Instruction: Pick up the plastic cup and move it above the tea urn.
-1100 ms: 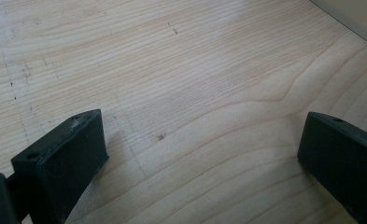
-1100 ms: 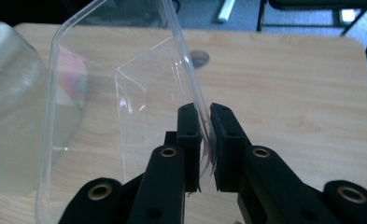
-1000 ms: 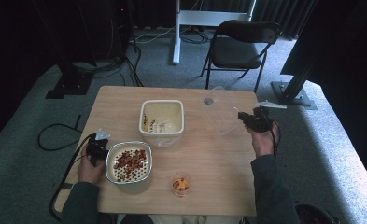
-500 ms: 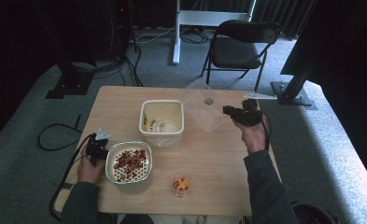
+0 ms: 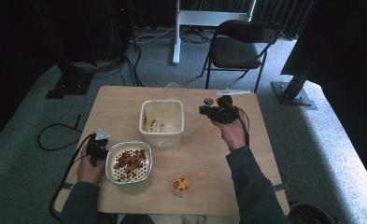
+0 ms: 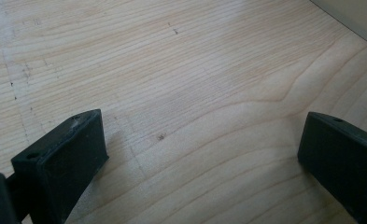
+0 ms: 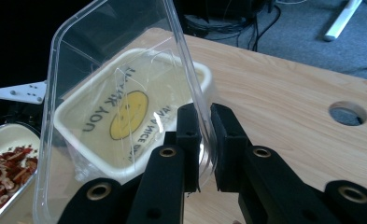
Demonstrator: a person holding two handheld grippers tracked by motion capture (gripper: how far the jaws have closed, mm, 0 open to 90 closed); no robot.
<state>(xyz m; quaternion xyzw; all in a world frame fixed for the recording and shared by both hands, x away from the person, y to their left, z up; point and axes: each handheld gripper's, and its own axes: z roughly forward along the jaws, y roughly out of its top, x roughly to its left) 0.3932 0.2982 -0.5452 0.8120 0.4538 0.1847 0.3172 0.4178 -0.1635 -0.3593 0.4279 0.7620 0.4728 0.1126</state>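
The clear plastic lid (image 7: 120,93) is pinched by its edge in my right gripper (image 7: 204,140), jaws pressed on the thin rim, and it hangs tilted in the air at about two o'clock from the white container (image 5: 161,122), partly over its right side. I judge the step in hand to be bringing the lid over the container to close it. The next move calls for levelling the lid, lining its corners up with the container's rim, then lowering and pressing down.

My left gripper (image 5: 96,148) rests low on the surface (image 5: 204,154) at nine o'clock from the bowl of red pieces (image 5: 129,161), its jaws spread wide with nothing between them; a small cup (image 5: 181,184) stands at four o'clock from the bowl.

The right gripper view shows me the pinch itself and the smiley print seen through the lid, which the high view is too coarse to give. The high view gives me the layout. The left gripper view offers bare wood grain and a corner of something pale at one o'clock
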